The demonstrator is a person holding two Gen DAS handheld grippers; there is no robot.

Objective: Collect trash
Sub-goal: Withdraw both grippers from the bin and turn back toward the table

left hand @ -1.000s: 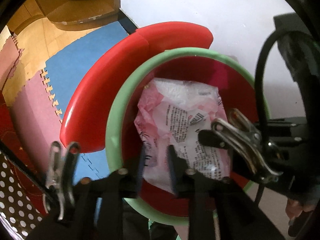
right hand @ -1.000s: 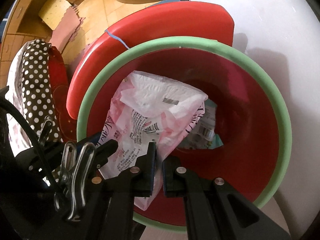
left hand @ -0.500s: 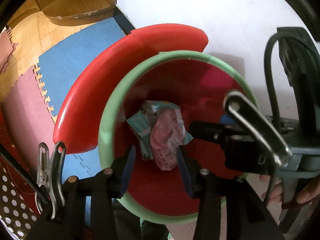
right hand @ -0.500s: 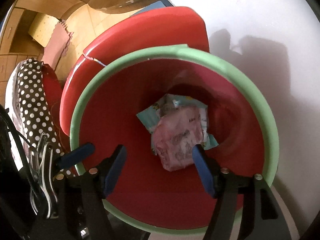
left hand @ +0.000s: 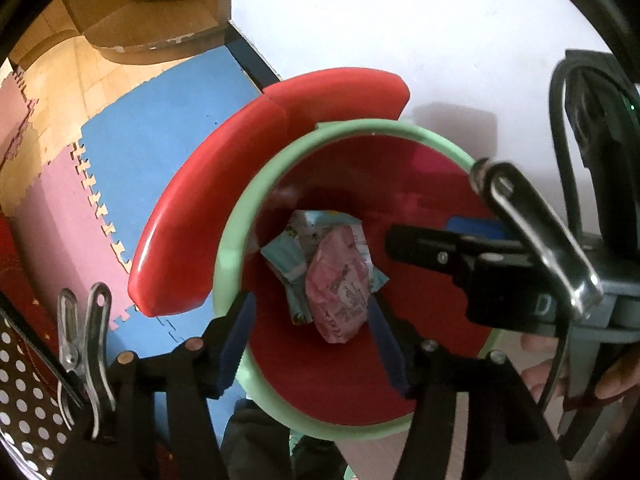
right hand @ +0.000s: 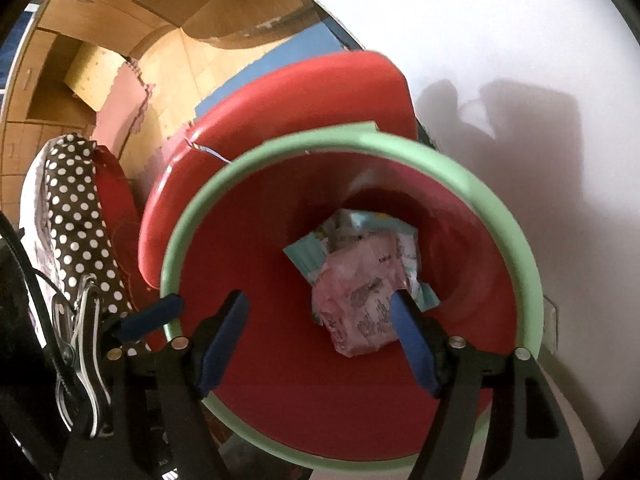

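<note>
A red bin with a green rim (left hand: 232, 240) (right hand: 500, 216) stands against a white wall, its red lid (left hand: 200, 208) (right hand: 300, 92) tipped back. On its bottom a crumpled pink wrapper (left hand: 340, 280) (right hand: 360, 300) lies on top of a teal packet (left hand: 288, 248) (right hand: 312, 252). My left gripper (left hand: 310, 328) hangs over the bin mouth, its jaws opening, nothing between the pads. My right gripper (right hand: 318, 312) hovers beside it, also over the mouth, jaws wide and still opening, holding nothing. In the left wrist view the right gripper (left hand: 440, 248) reaches in from the right.
Blue (left hand: 160, 120) and pink foam mats (left hand: 52, 200) cover the floor left of the bin. A polka-dot cloth (right hand: 76, 208) lies close at the left. Wooden cabinets (right hand: 100, 12) stand farther back. A person's fingers (left hand: 540, 372) hold the right gripper's handle.
A second ago both grippers pinched the pink wrapper above the bin. Both have let go, the wrapper has dropped onto the teal packet at the bottom, and the jaws stand wider.
</note>
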